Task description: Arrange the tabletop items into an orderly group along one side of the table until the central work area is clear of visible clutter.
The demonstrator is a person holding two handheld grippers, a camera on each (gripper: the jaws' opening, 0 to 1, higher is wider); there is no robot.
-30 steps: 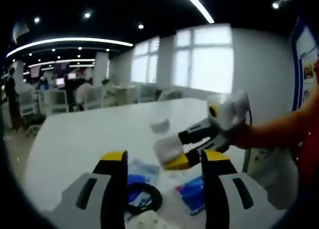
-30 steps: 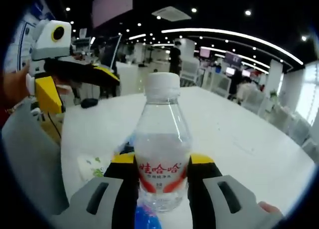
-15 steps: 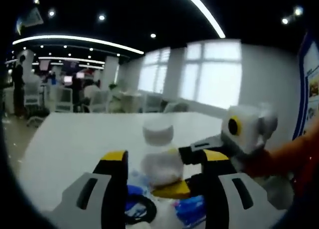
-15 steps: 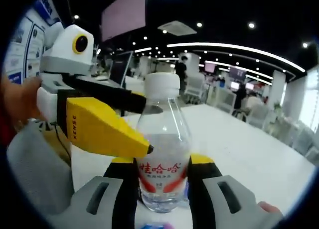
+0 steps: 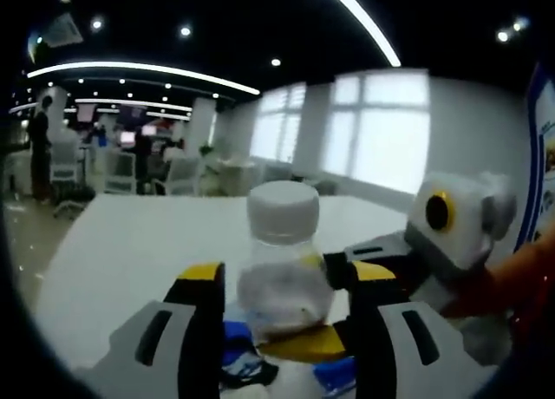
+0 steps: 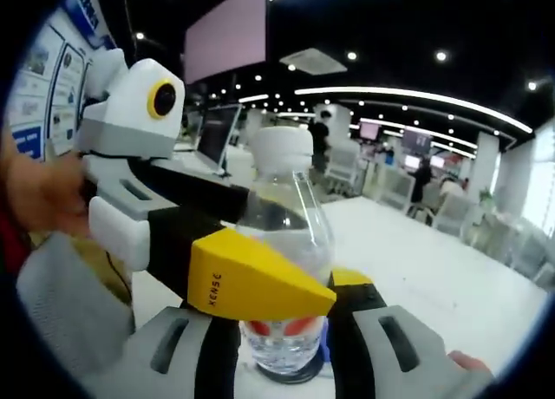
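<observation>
Office lights glare over a white table (image 5: 130, 251). Left tool (image 5: 277, 321) stands spread around the bottle (image 5: 282, 282), its jaws not clearly touching. Right tool (image 6: 282, 334) pinches the bottle's labelled waist, holding it up off the table. Clear thin plastic, water-filled: fairly heavy, smooth, likely slippery. Best gripped at the waist, not the cap (image 6: 282, 147).
</observation>
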